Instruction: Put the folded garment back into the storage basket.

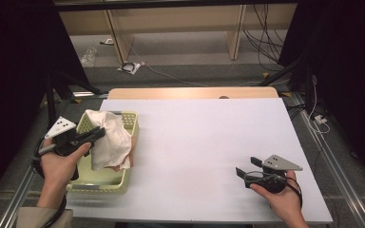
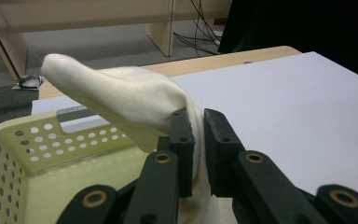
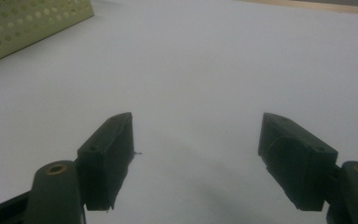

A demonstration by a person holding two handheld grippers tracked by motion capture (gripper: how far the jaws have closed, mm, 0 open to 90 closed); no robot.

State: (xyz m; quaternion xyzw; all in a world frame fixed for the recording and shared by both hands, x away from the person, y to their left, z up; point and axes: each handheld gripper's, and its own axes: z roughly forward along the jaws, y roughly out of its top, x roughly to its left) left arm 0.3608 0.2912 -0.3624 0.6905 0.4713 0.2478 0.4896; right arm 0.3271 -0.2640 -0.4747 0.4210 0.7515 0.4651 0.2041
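Note:
A cream-white cloth (image 1: pixel 108 138) hangs over the pale yellow perforated basket (image 1: pixel 131 119) at the table's left. My left gripper (image 1: pixel 99 134) is shut on the cloth's upper part, holding it above the basket. In the left gripper view the cloth (image 2: pixel 121 100) is pinched between the two black pads (image 2: pixel 182 135) and its free end sticks up to the left, with the basket (image 2: pixel 9 154) below. My right gripper (image 1: pixel 248 167) rests near the front right of the table, open, with nothing between its jaws. In the right gripper view it (image 3: pixel 196 140) faces bare white tabletop.
The white table surface (image 1: pixel 204 142) stretches between basket and right gripper. A pinkish cloth (image 1: pixel 132 156) peeks from under the white one. The basket corner (image 3: pixel 28 23) shows far left in the right gripper view. Wooden furniture legs and cables lie on the floor behind the table.

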